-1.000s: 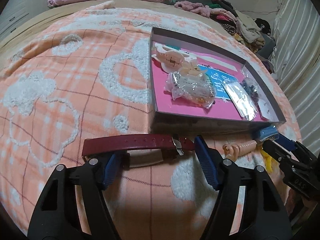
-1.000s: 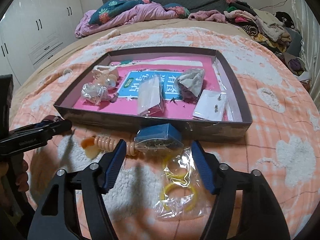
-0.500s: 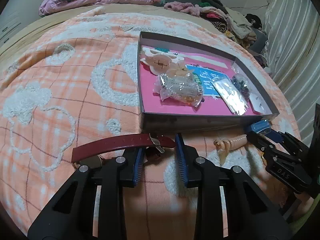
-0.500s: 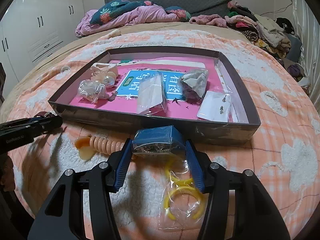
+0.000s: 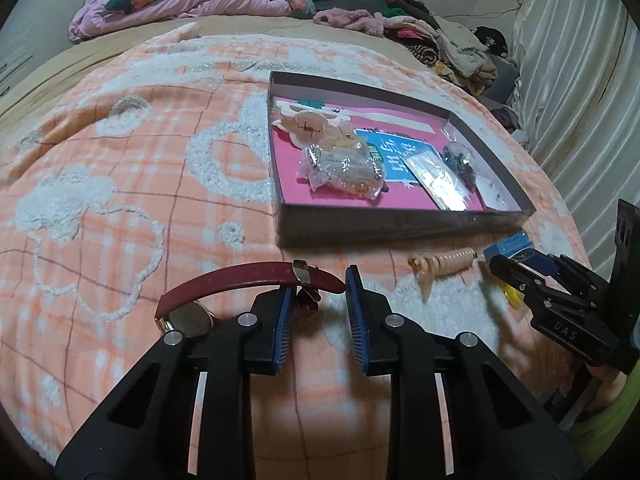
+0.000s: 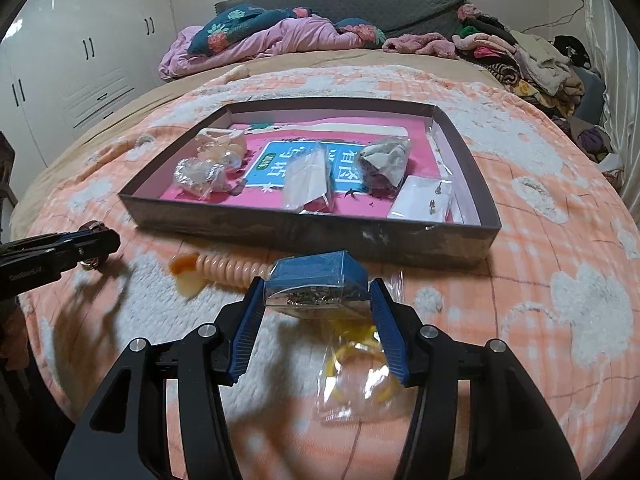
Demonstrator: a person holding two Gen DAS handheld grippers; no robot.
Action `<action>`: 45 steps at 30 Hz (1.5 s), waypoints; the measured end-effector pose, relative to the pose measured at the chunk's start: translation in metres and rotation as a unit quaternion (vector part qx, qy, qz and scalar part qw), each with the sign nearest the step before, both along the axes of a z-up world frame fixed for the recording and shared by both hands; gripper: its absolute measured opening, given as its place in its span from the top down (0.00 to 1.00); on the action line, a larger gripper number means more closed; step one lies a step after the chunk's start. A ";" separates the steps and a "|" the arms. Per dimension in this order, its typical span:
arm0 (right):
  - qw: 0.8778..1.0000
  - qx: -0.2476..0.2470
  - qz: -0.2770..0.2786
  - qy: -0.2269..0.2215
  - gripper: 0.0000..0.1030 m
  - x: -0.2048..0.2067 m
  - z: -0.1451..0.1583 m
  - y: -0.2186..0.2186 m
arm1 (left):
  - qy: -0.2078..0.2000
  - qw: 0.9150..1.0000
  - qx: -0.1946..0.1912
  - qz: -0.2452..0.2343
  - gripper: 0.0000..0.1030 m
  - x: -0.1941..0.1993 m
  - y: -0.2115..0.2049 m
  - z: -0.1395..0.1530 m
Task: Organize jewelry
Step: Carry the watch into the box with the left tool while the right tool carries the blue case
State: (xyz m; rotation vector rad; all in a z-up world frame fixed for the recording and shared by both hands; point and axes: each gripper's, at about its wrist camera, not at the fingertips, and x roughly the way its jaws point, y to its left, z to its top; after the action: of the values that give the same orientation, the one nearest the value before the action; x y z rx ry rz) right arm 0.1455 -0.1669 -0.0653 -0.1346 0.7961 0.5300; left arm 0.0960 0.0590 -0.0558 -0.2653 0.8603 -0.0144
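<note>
While the left gripper (image 5: 316, 308) points down at the bed, its two blue pads are squeezed onto the strap of the red watch (image 5: 248, 278), close to the silver buckle. The strap bends up in a curve just past the tips. The round watch face sits beside the left finger, tucked low.

The right gripper (image 6: 318, 312) is clamped on the little blue box (image 6: 316, 280), one pad pressed on each side. Tiny shiny bits show through the box's clear front.

Just under the right gripper's fingers lies a clear bag (image 6: 356, 372) with yellow rings inside. To the left of its tips, touching the blue box, lies a peach curly band (image 6: 228, 270).

Straight ahead of both grippers sits the big flat box (image 6: 312, 236) with a pink floor. Inside it lie small bags of jewelry, a peach clip and a white card with earrings.

Everything rests on the orange and white blanket (image 6: 540, 280).
</note>
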 end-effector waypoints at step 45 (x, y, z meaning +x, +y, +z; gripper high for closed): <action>0.994 0.098 0.020 -0.053 0.50 -0.025 0.072 -0.039 | -0.058 0.998 -0.022 -0.018 0.87 0.005 -0.043 0.069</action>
State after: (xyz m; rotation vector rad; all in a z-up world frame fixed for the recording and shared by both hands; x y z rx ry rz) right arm 0.1207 -0.2063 0.0062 0.0023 0.6359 0.6301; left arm 0.1008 0.0158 0.0130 -0.2887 0.7492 -0.0814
